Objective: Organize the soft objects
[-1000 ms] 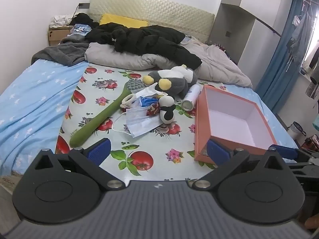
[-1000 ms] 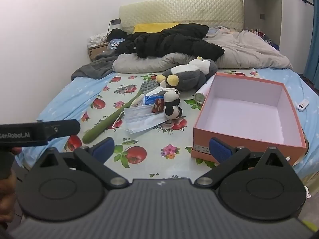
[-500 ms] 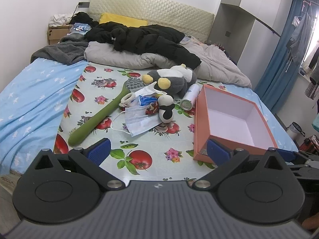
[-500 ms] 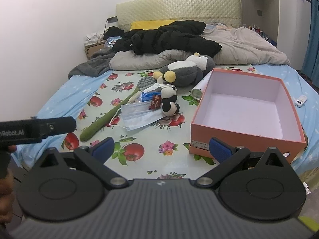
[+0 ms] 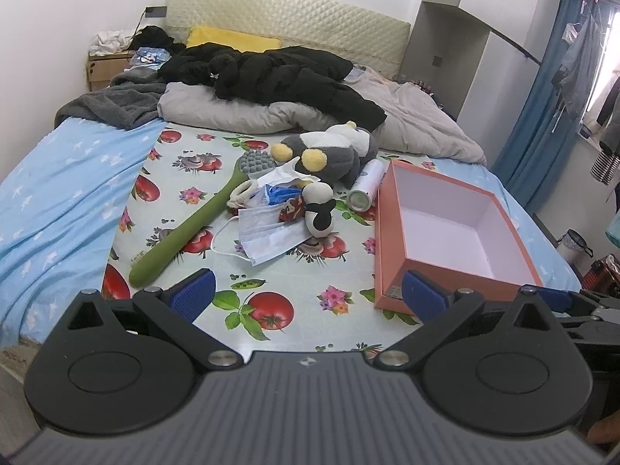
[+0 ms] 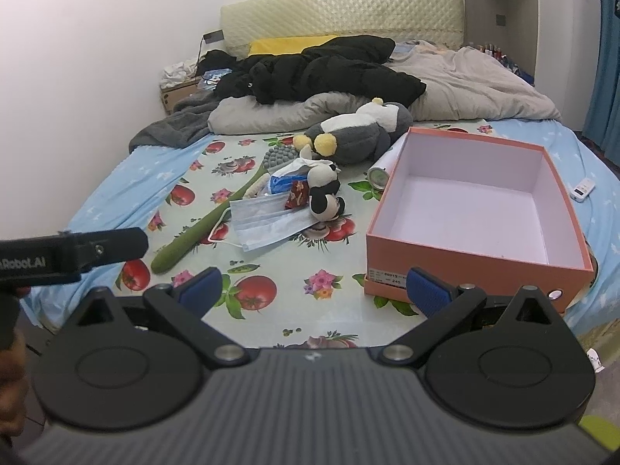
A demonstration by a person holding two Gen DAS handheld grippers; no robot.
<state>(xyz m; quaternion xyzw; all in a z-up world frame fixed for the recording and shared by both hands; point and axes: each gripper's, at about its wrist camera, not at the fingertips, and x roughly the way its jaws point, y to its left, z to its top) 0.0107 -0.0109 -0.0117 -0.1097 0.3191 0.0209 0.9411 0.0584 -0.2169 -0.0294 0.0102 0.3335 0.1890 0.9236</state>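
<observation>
Soft toys lie heaped mid-cloth: a small panda plush [image 6: 324,193] on crumpled face masks [image 6: 267,221], with a larger grey penguin plush [image 6: 358,133] just behind it. A long green brush [image 5: 201,219] slants along the heap's left side, and a white can [image 5: 364,190] lies between the penguin and the open orange box [image 6: 474,250] (its inside bare white). What seems to be a blue packet [image 5: 279,193] pokes from the pile. The left gripper [image 5: 306,293] and right gripper [image 6: 314,286] hang short of the fruit-print cloth [image 5: 286,271], jaws spread wide, holding nothing.
</observation>
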